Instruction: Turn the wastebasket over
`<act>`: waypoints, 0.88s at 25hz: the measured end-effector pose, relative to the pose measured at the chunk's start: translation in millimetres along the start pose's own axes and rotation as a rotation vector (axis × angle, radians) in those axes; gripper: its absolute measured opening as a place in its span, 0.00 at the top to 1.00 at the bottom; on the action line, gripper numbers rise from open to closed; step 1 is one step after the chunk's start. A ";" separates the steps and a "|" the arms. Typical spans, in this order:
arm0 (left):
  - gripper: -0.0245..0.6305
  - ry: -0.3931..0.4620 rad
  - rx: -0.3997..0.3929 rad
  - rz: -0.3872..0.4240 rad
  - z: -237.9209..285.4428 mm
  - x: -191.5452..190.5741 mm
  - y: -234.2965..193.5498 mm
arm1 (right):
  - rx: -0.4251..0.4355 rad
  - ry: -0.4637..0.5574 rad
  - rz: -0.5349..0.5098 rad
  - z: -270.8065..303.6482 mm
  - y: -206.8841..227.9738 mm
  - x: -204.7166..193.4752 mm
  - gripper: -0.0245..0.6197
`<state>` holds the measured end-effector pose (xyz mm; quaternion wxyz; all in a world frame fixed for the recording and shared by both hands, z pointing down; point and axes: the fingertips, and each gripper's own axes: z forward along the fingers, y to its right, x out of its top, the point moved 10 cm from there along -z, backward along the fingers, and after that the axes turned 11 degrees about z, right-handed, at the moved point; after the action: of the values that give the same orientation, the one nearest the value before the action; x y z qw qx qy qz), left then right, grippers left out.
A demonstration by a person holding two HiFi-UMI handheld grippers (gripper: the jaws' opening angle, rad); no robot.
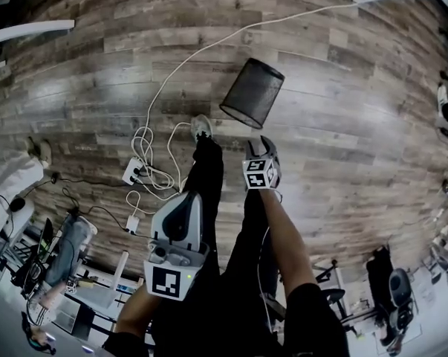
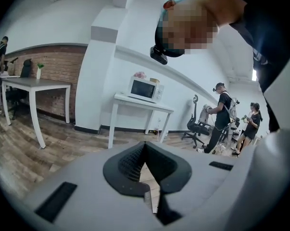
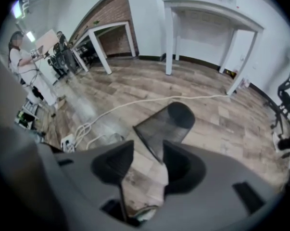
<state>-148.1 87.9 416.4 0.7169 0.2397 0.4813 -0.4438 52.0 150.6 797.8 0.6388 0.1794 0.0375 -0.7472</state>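
Wastebasket (image 1: 253, 91): black mesh, on its side on wood floor (image 1: 342, 125). My right gripper (image 3: 145, 154) spread, empty; left gripper (image 2: 145, 147) clenched.

Light is even and indoor, dimmish on the wood floor (image 1: 342, 147) in the head view, brighter off the white wall (image 2: 135, 42) in the left gripper view; fisheye bending and black vignette ring every edge; right gripper view smears with blur, the wastebasket (image 3: 166, 124) soft
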 end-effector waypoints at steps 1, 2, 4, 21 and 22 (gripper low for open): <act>0.91 -0.002 0.003 -0.002 3.8 -4.6 0.2 | -0.006 -0.017 -0.008 10.6 1.5 -3.7 0.66; 0.91 -0.003 0.005 -0.003 7.3 -8.8 0.1 | -0.012 -0.037 -0.017 21.8 2.8 -7.9 0.64; 0.91 -0.001 0.011 -0.004 12.8 -16.6 -0.8 | -0.027 -0.079 -0.039 43.2 4.2 -17.4 0.63; 0.91 -0.048 0.061 -0.045 22.1 -69.3 -16.0 | -0.181 -0.198 -0.238 145.3 18.2 -46.4 0.61; 0.91 -0.050 0.064 -0.049 22.1 -70.4 -17.0 | -0.190 -0.212 -0.239 148.6 20.2 -45.7 0.61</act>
<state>-162.4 91.1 490.7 0.7096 0.2395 0.4545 -0.4821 44.3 147.5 954.3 0.5598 0.0326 0.0616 -0.8257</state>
